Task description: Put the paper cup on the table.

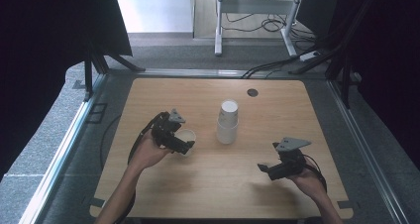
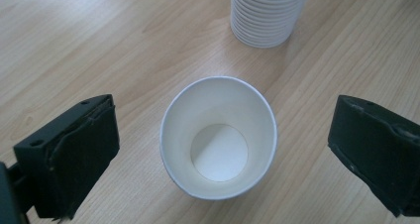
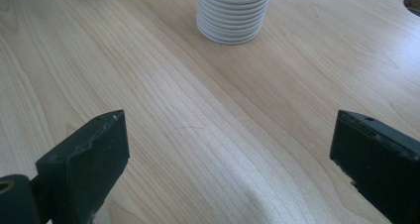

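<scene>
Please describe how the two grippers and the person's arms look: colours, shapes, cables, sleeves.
Both the left gripper and the right gripper are black, each with a grey three-cornered plate on top and a black cable trailing along the forearm. The fingers are blocky, matte black, with slightly worn edges. No sleeve shows on the forearms.

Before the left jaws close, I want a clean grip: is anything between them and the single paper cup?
Nothing visible is. The single cup stands upright on the table between the open jaws of the left gripper, with bare wood on both sides. The cup stack stands beyond it, apart.
</scene>
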